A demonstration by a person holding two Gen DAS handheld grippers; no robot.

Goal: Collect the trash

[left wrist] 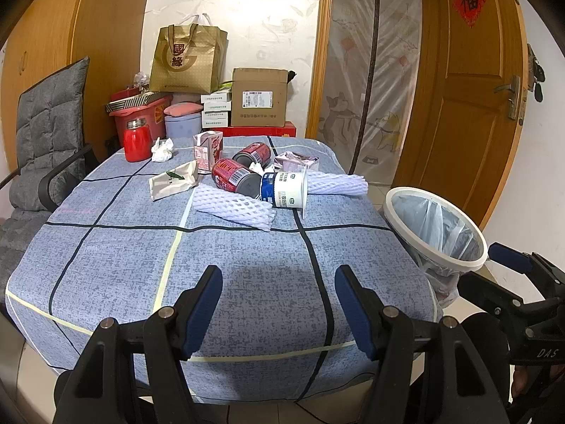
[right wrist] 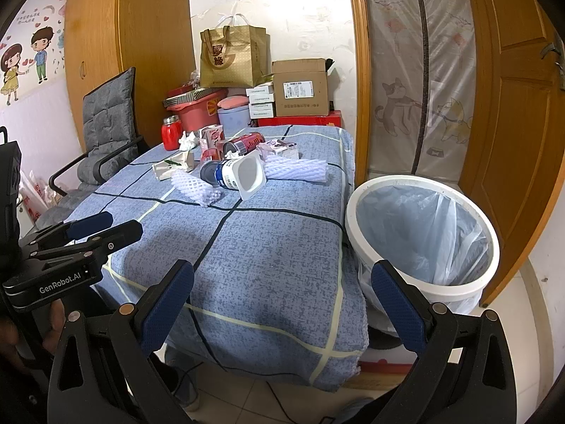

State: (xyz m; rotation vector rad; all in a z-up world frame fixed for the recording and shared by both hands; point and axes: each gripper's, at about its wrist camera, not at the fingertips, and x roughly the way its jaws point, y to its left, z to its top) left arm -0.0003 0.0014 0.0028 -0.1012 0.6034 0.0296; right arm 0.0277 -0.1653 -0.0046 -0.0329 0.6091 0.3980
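The left tool [left wrist: 279, 304] and right tool [right wrist: 282, 300] are both hovering with fingers apart, gripping nothing. Trash is lying across the bench [left wrist: 247, 265], and the lined bin [right wrist: 423, 233] is standing beside it.

Bright, even indoor light, soft tool shadows on the table [left wrist: 247, 282], sharp focus, strong fisheye bending, dark vignetted corners

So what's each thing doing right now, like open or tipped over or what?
Left gripper: open, empty.
Right gripper: open, empty.
Bin: upright beside the table, lined with a bag, looks empty.
Yogurt cup: on its side.
Two red cans: on their sides.
Carton: upright.
Red jar: upright, lid on.
Foam nets: lying flat.
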